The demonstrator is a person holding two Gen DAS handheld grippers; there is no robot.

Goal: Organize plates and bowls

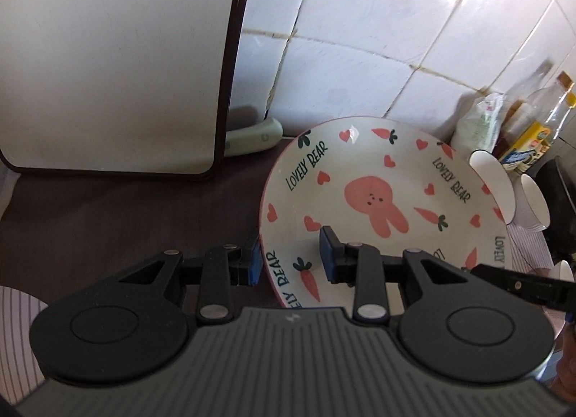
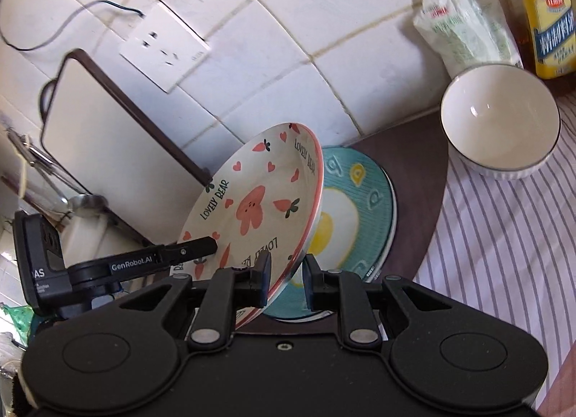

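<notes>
A white "Lovely Bear" plate [image 1: 374, 197] with a pink rabbit, hearts and carrots is tilted up off the counter; it also shows in the right wrist view [image 2: 252, 201]. My left gripper [image 1: 289, 258] straddles its near rim, jaws wide apart, one pad on each side. My right gripper [image 2: 286, 278] straddles the plate's lower edge, pads close to the rim; contact is unclear. Under the tilted plate lies a teal plate [image 2: 363, 208] with a fried-egg picture. A white bowl [image 2: 500, 122] stands at the right. Two white bowls [image 1: 518, 197] show behind the plate in the left view.
A white cutting board [image 1: 115, 57] leans on the tiled wall at left, with a wall socket [image 2: 163, 46] nearby. Bottles [image 2: 543, 14] and a bag [image 2: 464, 25] stand at the back right. A striped cloth [image 2: 504, 237] covers the right side of the dark counter [image 1: 126, 222].
</notes>
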